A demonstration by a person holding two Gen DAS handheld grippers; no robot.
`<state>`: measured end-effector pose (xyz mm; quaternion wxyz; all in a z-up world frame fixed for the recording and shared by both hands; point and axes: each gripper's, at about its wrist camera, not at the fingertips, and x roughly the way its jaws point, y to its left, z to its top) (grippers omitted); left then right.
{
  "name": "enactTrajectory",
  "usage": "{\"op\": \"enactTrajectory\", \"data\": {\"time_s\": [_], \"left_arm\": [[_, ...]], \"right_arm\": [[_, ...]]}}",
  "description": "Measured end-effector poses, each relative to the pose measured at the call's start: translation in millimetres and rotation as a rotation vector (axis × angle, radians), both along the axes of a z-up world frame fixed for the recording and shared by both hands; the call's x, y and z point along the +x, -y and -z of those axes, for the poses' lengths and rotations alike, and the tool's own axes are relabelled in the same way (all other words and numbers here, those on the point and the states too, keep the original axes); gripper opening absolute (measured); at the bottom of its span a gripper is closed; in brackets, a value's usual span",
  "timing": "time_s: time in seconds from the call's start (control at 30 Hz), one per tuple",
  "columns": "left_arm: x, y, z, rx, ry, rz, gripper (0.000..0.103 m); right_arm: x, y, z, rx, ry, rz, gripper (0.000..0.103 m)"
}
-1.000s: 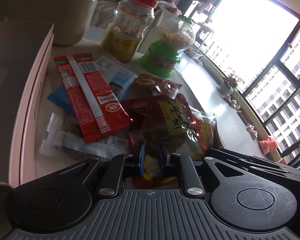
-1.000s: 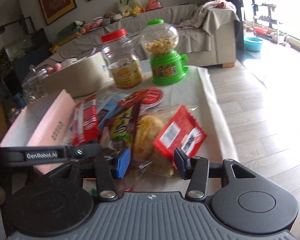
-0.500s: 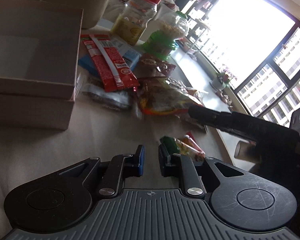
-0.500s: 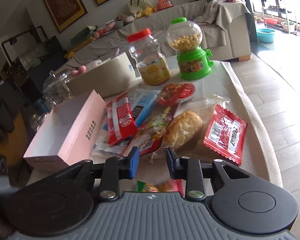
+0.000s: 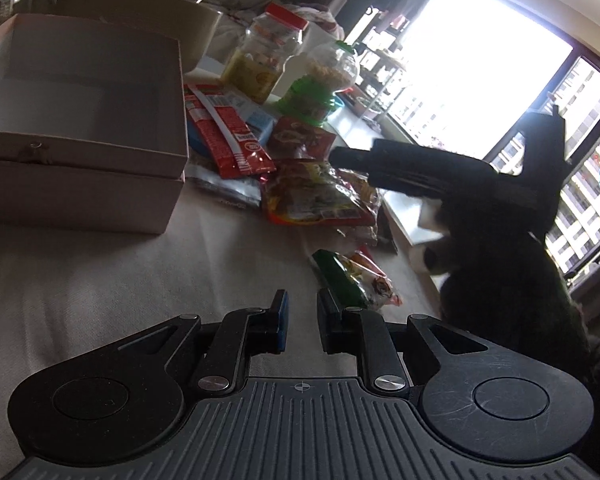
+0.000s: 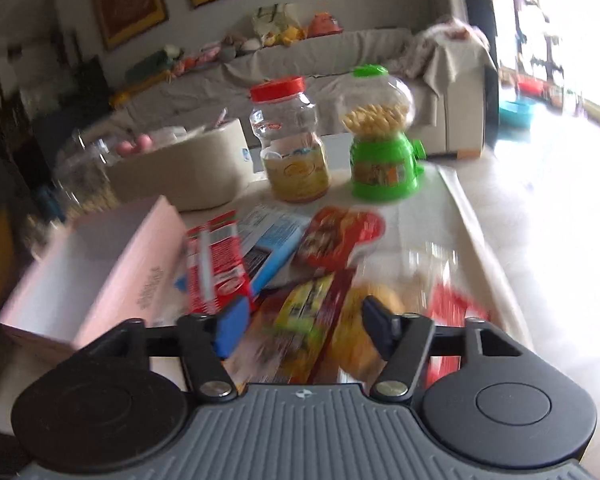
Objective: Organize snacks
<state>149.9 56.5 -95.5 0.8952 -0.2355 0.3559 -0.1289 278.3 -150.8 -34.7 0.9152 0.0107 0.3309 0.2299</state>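
1. snacks are a loose pile of foil/plastic packets: light, soft, crinkly, slick. judgement: pinch a flat sealed edge or corner, not the puffed middle; go gentle, contents likely crush.
2. pile sits on the table point(image 5: 100, 280) just beside the pink box point(image 5: 80, 128), which is open and looks empty.
3. red packet point(image 6: 214, 266) is long and flat with a white stripe, lying against the box side. blue packet point(image 6: 270, 244) is next to it, partly under others.
4. yellow-red bag point(image 5: 316, 196) is puffy and glossy; judgement: likely to slip.
5. small green packet point(image 5: 354, 280) lies apart from the pile, just ahead of the left gripper point(image 5: 302, 322).
6. left jaws nearly together, nothing between them.
7. right gripper point(image 6: 302, 322) jaws opening over the pile, pads clear, nothing gripped. view blurred.
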Motion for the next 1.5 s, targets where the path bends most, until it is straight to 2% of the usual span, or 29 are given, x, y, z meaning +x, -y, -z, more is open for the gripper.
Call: {"op": "enactTrajectory", "data": {"time_s": [0.07,0.17,0.23,0.27,0.4,0.67,0.8,0.83,0.9,1.03,1.17,1.33,1.5], "left_arm": [[-3,1,2,-0.008,-0.006,0.002,0.018],[3,1,8,-0.03,-0.027,-0.004,0.018],[6,-2,10,-0.033,-0.043,-0.014,0.018],[6,-5,9,-0.039,-0.042,-0.012,0.018],[0,-18,7,-0.051,-0.016,-0.008,0.018],[-25,-29,1,-0.033,0.036,0.065,0.018],[-37,-34,-5,-0.004,0.046,0.051,0.018],[-41,-35,-6,0.006,0.044,0.039,0.018],[-43,-39,-5,0.014,0.035,0.013,0.018],[-45,-50,0,0.022,0.008,-0.049,0.018],[-39,-54,6,-0.008,-0.005,-0.052,0.018],[-25,-49,14,0.021,-0.035,-0.044,0.018],[-26,-47,14,0.029,-0.036,-0.05,0.018]], "right_arm": [[31,-16,0,-0.063,-0.011,-0.007,0.069],[79,-26,7,-0.072,-0.129,0.004,0.068],[97,-32,16,-0.078,-0.208,-0.015,0.053],[96,-35,18,-0.088,-0.216,-0.031,0.046],[57,-43,24,-0.165,-0.161,-0.186,0.039],[-21,-30,16,-0.112,-0.184,-0.364,0.039],[-61,-25,11,-0.079,-0.167,-0.442,0.04],[-72,-21,7,-0.075,-0.139,-0.442,0.042],[-92,-16,1,-0.079,-0.081,-0.42,0.062],[-123,1,-1,-0.038,-0.072,-0.39,0.064],[-144,24,7,0.009,-0.088,-0.333,0.064],[-142,44,13,0.073,-0.123,-0.232,0.064],[-123,45,20,0.057,-0.094,-0.193,0.064]]}}
